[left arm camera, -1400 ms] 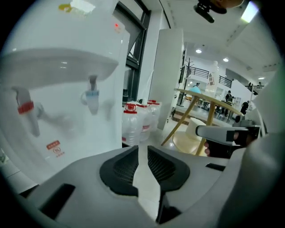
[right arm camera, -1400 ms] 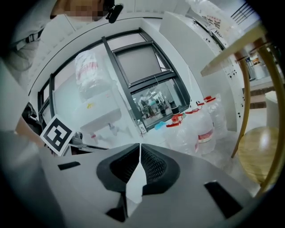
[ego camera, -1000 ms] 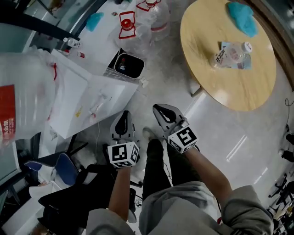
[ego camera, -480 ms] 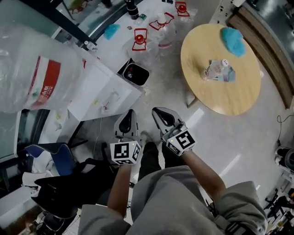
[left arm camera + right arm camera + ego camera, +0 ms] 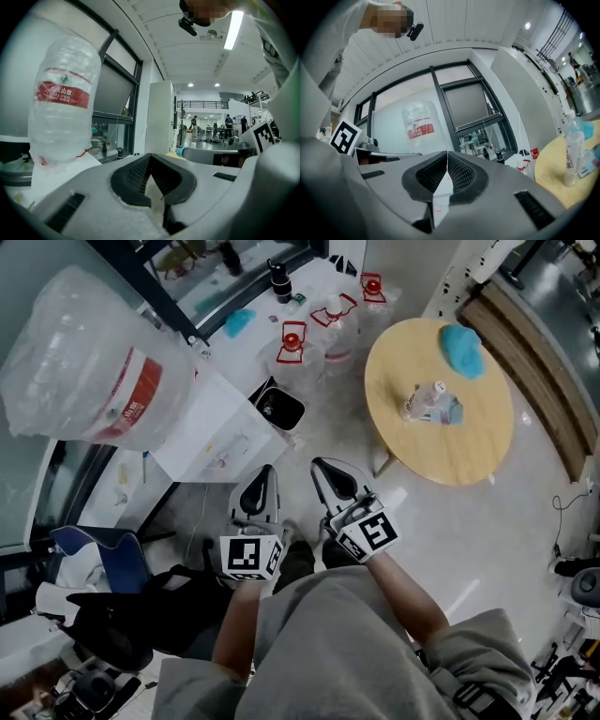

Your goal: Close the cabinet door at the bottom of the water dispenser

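Observation:
The water dispenser (image 5: pixel 217 434) is a white box at the upper left of the head view, with a big clear bottle (image 5: pixel 89 357) with a red label on top. From above, its bottom cabinet door cannot be made out. My left gripper (image 5: pixel 258 486) and right gripper (image 5: pixel 330 474) are side by side at the centre, high above the floor and right of the dispenser, touching nothing. Both are shut and empty. The left gripper (image 5: pixel 150 157) points level past the bottle (image 5: pixel 63 98). Beyond the right gripper (image 5: pixel 447 154), the bottle (image 5: pixel 419 123) stands farther off before a window.
A black bin (image 5: pixel 279 409) stands beside the dispenser, with several empty red-capped jugs (image 5: pixel 292 345) behind it. A round wooden table (image 5: pixel 469 427) at the right carries a small water bottle (image 5: pixel 424 401) and a blue cloth (image 5: pixel 461 348). A blue chair (image 5: pixel 103 568) and a black bag (image 5: pixel 131 624) are at the lower left.
Both grippers have risen together with the head camera. The dispenser, bin and round table now look smaller and farther below, and more of the room shows.

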A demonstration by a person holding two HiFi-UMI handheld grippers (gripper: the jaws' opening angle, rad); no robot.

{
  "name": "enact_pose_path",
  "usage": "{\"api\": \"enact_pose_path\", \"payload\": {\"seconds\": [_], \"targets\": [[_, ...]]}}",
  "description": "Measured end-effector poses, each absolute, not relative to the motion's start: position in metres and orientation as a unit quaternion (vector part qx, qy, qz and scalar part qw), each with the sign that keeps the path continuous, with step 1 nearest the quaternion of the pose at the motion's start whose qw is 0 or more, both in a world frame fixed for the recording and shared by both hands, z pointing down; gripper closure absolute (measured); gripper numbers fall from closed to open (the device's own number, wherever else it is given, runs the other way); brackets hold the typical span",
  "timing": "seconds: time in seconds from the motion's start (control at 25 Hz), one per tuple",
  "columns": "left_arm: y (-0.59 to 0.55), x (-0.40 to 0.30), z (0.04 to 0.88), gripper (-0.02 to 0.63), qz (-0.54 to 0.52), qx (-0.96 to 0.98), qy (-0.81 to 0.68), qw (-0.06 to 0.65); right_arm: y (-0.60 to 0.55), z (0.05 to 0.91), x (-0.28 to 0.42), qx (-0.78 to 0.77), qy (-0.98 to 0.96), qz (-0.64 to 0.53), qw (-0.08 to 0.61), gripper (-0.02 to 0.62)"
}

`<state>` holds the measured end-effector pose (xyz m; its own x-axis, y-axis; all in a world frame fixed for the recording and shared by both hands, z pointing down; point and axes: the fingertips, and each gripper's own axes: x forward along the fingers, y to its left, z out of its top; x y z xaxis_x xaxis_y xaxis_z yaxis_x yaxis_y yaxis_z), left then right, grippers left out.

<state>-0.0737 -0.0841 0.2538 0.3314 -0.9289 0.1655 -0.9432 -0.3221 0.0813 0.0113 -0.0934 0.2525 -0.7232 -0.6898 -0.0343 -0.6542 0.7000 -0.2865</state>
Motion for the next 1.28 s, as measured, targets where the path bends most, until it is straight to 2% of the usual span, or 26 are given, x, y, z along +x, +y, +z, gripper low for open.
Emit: {"api": "enact_pose_path", "payload": {"seconds": [0.52, 0.76, 1.28], "targets": [[-0.069, -0.072, 0.162, 0.598, -0.017, 0.843, -0.538, 0.013, -0.081, 0.174, 0.005, -0.390, 0.915, -0.051, 0.085, 0.584], [-0.054, -0.079, 0.153, 0.598, -0.022, 0.844, -0.535, -0.011, -0.067, 0.164, -0.008, -0.393, 0.915, -0.029, 0.085, 0.586], [-0.050, -0.105, 0.157, 0.598, -0.029, 0.836, -0.548, -0.016, -0.058, 0.165, -0.036, -0.383, 0.920, -0.016, 0.078, 0.588]]}}
